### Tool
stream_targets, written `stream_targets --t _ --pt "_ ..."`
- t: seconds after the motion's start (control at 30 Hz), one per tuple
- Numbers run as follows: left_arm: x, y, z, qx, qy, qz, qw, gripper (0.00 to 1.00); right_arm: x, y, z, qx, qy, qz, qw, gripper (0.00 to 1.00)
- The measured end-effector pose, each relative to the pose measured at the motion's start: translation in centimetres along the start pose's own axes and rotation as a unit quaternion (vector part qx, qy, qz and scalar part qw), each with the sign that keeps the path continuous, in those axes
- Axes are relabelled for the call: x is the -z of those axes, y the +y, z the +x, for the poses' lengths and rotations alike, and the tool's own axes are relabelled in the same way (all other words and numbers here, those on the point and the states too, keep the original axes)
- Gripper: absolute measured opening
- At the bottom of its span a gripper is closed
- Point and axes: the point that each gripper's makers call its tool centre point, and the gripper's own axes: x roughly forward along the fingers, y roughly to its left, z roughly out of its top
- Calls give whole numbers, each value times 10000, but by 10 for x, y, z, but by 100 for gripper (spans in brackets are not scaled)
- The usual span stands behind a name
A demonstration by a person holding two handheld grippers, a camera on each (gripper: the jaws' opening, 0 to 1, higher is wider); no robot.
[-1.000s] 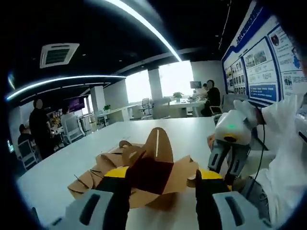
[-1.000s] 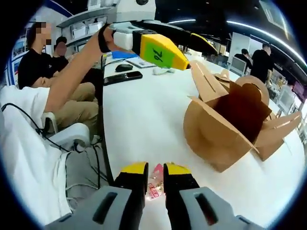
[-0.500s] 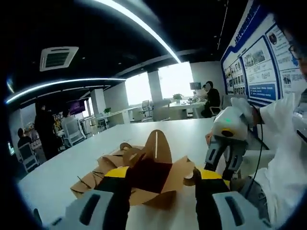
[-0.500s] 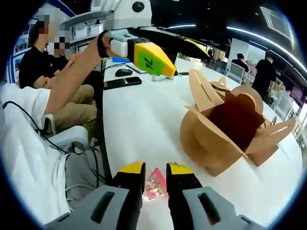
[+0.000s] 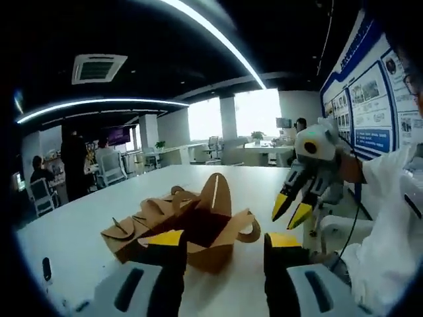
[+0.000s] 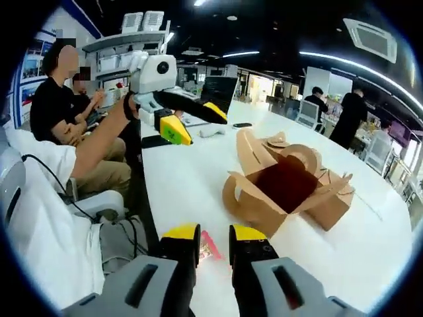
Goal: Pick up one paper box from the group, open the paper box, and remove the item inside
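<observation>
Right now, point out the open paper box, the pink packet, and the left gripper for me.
open paper box (image 6: 254, 206): right gripper view, on its front wall.
pink packet (image 6: 210, 246): right gripper view, on the part showing between the right gripper's jaws.
left gripper (image 6: 192, 119): right gripper view, midway between its yellow fingertips.

Your left gripper view looks along the white table (image 5: 79, 231) toward the far windows, low over the tabletop, with the opened paper box (image 5: 192, 224) near, just past its jaws. Your right gripper view faces across the same table toward the shelves and seated people, from nearer the table edge, with the box (image 6: 281, 191) further off to its right. Both views share the box and tabletop, and each catches the other gripper: the right gripper (image 5: 291, 210) and the left gripper (image 6: 192, 117).
</observation>
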Motion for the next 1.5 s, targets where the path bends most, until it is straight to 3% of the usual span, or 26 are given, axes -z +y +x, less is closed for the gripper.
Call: stream_targets --t 0.1,0.17,0.3,0.47,0.53,0.6,0.7,0.9,1.07,1.23,1.43,1.5 --pt "0 -2 -8 -89 -51 -55 9999 48 -6 -5 -13 112 -172 12 9998 20" --pt "2 1 -14 -348 -2 60 9994 48 -11 -10 -24 211 -300 5 9993 20" --pt "-1 -4 -22 -366 -86 27 9993 48 -26 -23 -44 430 -735 63 9963 20" --pt "-5 -8 -28 -467 -165 8 9988 48 -33 -37 -67 663 -1048 86 9922 20" --pt "-8 -10 -31 -506 -211 19 9985 48 -33 -39 -73 708 -1104 114 9913 20" --pt "-12 -12 -34 -605 -322 343 9971 48 -30 -43 -80 778 -1132 83 9905 22" --pt "-14 -16 -36 -617 -404 271 9969 48 -29 -48 -90 791 -1284 148 9884 27" --pt "-17 -17 -39 -709 -646 22 9954 46 -26 -58 -103 982 -1543 332 9826 27" --pt "-14 -15 -42 -800 -776 -130 9937 46 -21 -55 -106 904 -1702 482 9801 27" --pt "-17 -18 -51 -759 -1108 -372 9902 46 -20 -52 -116 878 -2064 634 9725 27" --pt "-8 -12 -61 -966 -1003 -458 9892 43 -12 -54 -123 898 -2234 806 9672 26" --pt "-3 -12 -62 -994 -939 -505 9893 44 -10 -58 -124 997 -2136 780 9687 26"
